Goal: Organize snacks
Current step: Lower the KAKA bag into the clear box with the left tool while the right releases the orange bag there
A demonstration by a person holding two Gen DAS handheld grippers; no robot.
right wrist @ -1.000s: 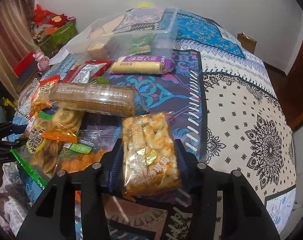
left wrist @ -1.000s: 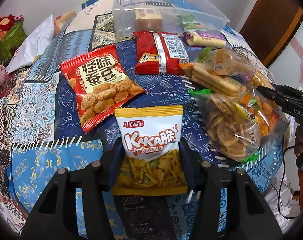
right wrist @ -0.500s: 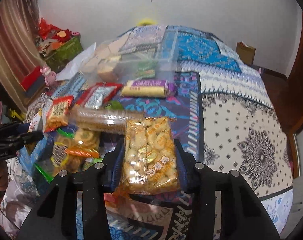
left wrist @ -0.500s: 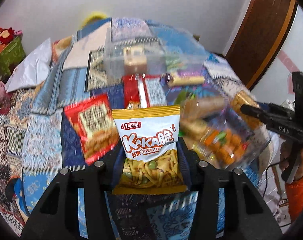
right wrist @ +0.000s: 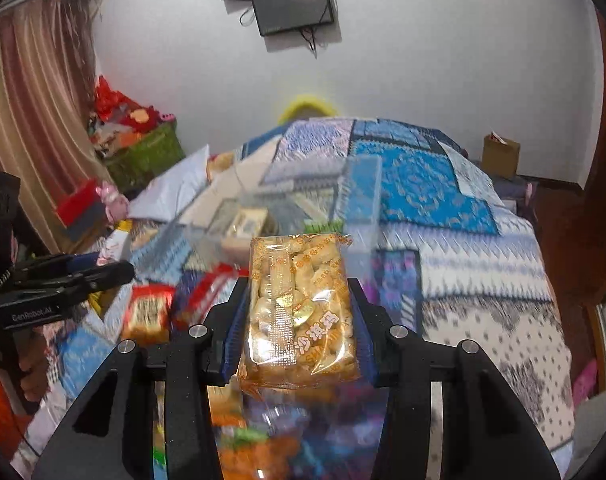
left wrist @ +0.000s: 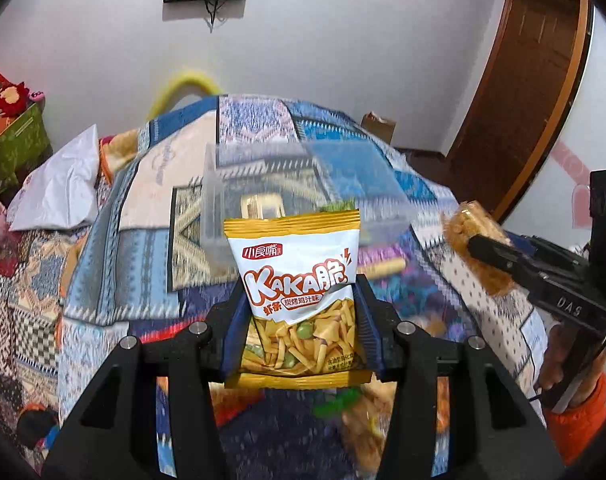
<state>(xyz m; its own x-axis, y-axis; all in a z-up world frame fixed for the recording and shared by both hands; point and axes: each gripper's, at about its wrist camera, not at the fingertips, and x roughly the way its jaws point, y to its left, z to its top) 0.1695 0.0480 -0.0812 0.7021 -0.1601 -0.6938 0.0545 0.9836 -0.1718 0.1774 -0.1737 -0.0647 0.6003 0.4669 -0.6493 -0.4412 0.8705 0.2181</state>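
My left gripper (left wrist: 299, 300) is shut on a white and yellow KAKA snack bag (left wrist: 297, 276), held upright in the air above the bed. My right gripper (right wrist: 299, 308) is shut on a clear pack of golden pastries (right wrist: 301, 312), also lifted. A clear plastic bin (left wrist: 303, 196) with a few snacks inside sits on the quilt beyond both; it is the clear plastic bin (right wrist: 287, 216) in the right wrist view. The right gripper with the pastry pack (left wrist: 479, 248) shows at the right of the left view. The left gripper (right wrist: 115, 272) shows at the left of the right view.
Blurred snack packets lie on the patterned quilt (left wrist: 143, 240) under the grippers, among them a red packet (right wrist: 147, 312) and a purple-wrapped bar (left wrist: 379, 268). A white pillow (left wrist: 59, 188) lies at the left. A wooden door (left wrist: 531, 80) stands at the right, a cardboard box (right wrist: 501, 156) by the wall.
Both grippers have risen off the quilt with their packs and tilted upward, so the wall and the bin now fill the views and the snack pile has dropped low in frame.
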